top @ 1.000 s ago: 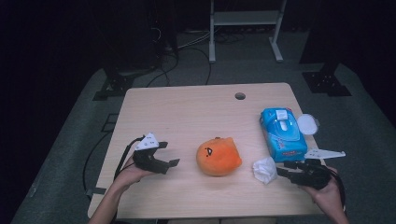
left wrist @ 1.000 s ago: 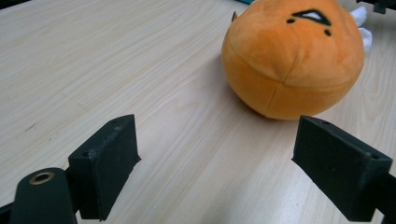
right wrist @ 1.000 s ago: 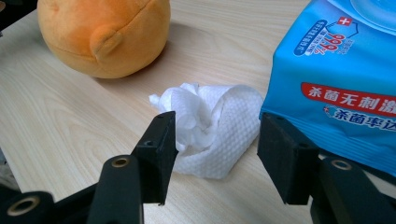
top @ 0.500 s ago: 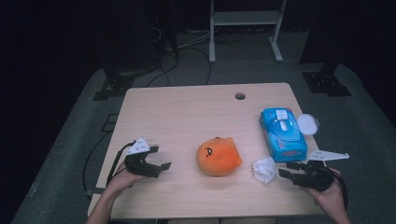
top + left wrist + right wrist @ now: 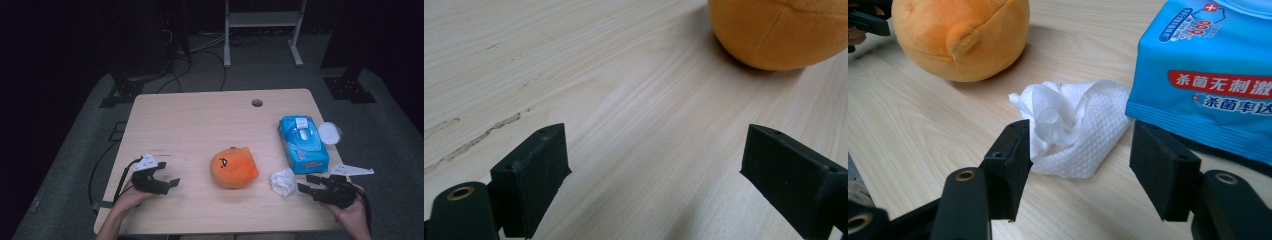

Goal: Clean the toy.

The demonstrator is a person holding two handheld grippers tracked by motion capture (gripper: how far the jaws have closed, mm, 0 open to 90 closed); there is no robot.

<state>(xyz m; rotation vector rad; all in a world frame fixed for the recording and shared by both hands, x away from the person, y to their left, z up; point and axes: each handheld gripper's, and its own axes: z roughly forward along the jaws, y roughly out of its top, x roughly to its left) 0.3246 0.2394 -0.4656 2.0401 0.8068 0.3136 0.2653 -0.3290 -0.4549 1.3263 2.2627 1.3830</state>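
The right gripper (image 5: 306, 184) is seen in the high view at the table's (image 5: 200, 120) near right edge, jaws parted and just opened further, the crumpled wipe (image 5: 283, 181) lying just ahead. The left gripper (image 5: 169, 175), open and empty, is seen left of the orange plush (image 5: 233, 167).

In the right gripper view, the wipe (image 5: 1073, 127) is framed between the spread jaws beside the blue wipes pack (image 5: 1208, 75).

In the left gripper view, bare table (image 5: 624, 100) is seen between wide jaws.

Pale wooden worktop (image 5: 190, 125), orange plush toy (image 5: 233, 167) near its front middle, crumpled white wipe (image 5: 283, 181) just right of the plush, blue wipes pack (image 5: 302, 144) beyond the wipe, its round lid (image 5: 329, 133) open beside it
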